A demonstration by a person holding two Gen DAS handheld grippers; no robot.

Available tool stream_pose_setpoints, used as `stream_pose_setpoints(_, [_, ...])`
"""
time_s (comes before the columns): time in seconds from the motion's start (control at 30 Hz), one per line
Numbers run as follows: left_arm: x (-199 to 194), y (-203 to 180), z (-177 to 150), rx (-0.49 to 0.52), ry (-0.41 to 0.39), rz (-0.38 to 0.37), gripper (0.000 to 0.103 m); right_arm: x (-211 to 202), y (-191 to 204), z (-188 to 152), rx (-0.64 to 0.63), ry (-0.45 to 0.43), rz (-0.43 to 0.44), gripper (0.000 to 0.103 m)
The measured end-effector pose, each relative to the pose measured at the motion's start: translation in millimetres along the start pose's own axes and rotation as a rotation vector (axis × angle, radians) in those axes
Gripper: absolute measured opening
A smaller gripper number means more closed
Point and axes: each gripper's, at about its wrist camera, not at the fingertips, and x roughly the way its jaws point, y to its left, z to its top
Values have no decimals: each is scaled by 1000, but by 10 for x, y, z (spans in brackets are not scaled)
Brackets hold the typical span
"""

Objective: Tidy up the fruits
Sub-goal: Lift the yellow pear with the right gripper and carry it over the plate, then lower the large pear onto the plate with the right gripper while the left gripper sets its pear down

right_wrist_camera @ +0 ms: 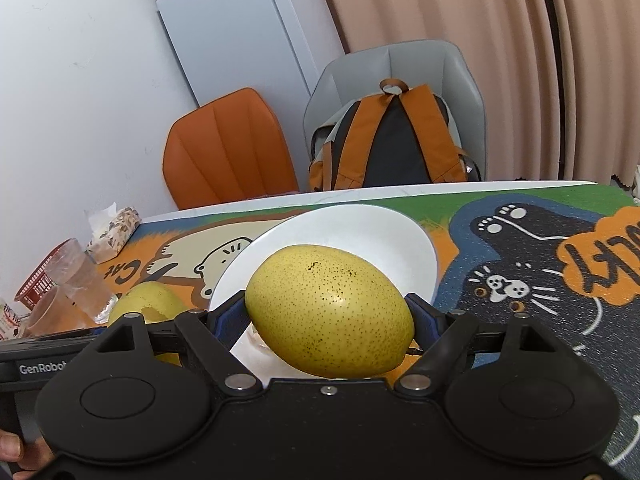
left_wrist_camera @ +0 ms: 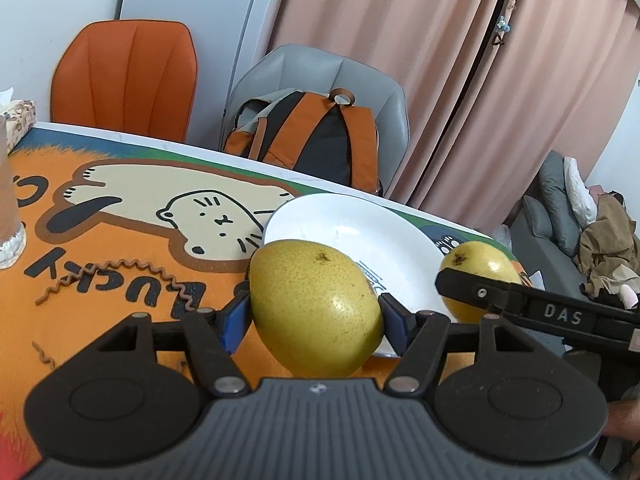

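carrying one pear each, the left gripper (left_wrist_camera: 314, 316) is clamped on the left pear (left_wrist_camera: 316, 308) at the white plate (left_wrist_camera: 348, 216) near rim, the right gripper (right_wrist_camera: 330, 320) on the right pear (right_wrist_camera: 330, 312) over it. lower gently; release one at a time, apart, so neither rolls.

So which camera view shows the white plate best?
The right wrist view: the white plate faces the camera, its far rim and right side uncovered, only its near part hidden by the pear in the right tongs. The left wrist view shows the same plate off to the right, partly behind the left pear.
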Motion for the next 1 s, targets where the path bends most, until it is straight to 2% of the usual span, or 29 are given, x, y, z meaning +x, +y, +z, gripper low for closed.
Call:
stream_pose_setpoints(0.3, [115,38,115,-12,-3,17,66,279,-23,54,-7,33,15,78])
stream_pose_setpoints(0.53, [148,97,131,-17,-4,40,66,503,-28,-14,-17,98,0,79])
stream_pose_setpoints(0.7, [173,107,149,-14,-2,49,66,506,21,-33,-30,109,-2,79])
stream_pose_setpoints(1.0, [307,51,224,-11,-1,22,66,301,-67,74,4,65,1,81])
